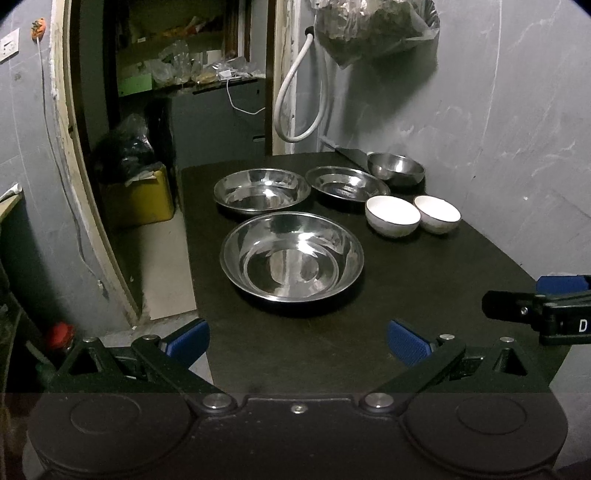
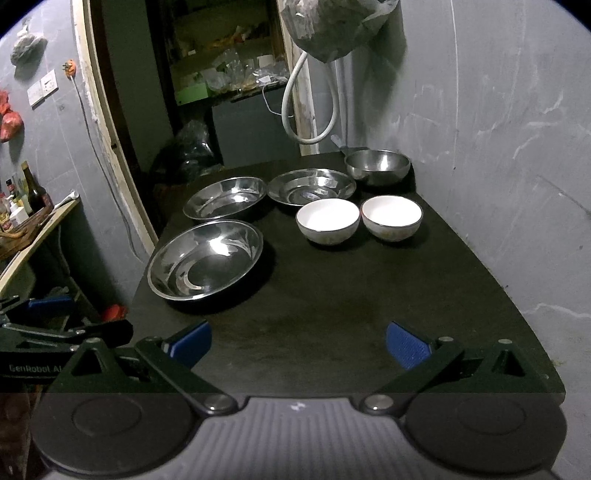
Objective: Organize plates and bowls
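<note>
On a black table (image 1: 424, 280) (image 2: 351, 295) lie three steel plates: a near one (image 1: 291, 256) (image 2: 205, 260), a far left one (image 1: 262, 190) (image 2: 225, 197) and a far right one (image 1: 347, 183) (image 2: 312, 186). Two white bowls (image 1: 392, 215) (image 1: 437, 213) (image 2: 328, 220) (image 2: 391, 217) stand side by side to the right. A steel bowl (image 1: 396, 168) (image 2: 377, 166) sits in the back corner. My left gripper (image 1: 297, 341) is open above the table's front edge, holding nothing. My right gripper (image 2: 298, 343) is open too, well short of the dishes.
Grey walls (image 2: 498, 129) close the table's right and back sides. A white hose (image 1: 291, 107) and a hanging plastic bag (image 1: 373, 26) are above the far end. A doorway with shelves (image 1: 177, 74), a yellow bin (image 1: 142, 201) and floor lie left of the table.
</note>
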`<state>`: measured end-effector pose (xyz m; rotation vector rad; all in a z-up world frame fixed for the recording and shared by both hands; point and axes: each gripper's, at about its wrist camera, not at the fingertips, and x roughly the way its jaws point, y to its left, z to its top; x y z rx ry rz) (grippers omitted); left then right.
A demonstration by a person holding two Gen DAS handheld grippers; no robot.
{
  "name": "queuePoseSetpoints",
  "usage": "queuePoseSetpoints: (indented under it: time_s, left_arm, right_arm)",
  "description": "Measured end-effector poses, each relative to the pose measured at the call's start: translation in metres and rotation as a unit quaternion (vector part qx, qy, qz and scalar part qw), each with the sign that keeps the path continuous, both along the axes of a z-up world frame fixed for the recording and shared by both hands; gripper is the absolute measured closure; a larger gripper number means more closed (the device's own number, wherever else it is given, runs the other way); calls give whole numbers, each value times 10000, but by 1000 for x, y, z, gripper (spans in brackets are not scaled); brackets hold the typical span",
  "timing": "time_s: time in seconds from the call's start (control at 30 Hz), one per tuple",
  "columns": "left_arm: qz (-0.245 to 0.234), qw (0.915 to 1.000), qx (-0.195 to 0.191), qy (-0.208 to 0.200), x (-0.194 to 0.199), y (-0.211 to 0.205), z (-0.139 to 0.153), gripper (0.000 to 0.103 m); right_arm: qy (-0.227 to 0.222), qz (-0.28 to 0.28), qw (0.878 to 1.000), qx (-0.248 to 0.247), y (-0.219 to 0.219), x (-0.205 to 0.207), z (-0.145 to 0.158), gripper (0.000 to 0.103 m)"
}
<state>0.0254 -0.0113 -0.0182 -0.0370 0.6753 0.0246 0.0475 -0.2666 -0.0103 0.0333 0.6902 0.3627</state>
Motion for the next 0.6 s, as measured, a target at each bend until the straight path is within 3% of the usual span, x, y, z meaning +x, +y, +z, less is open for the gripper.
queuePoseSetpoints:
  time_s: [0.6]
  left_arm:
    - [372,9986,35,382,33,-13,-5,1]
  right_arm:
    - [309,436,9986,-67,-5,45,-11,0]
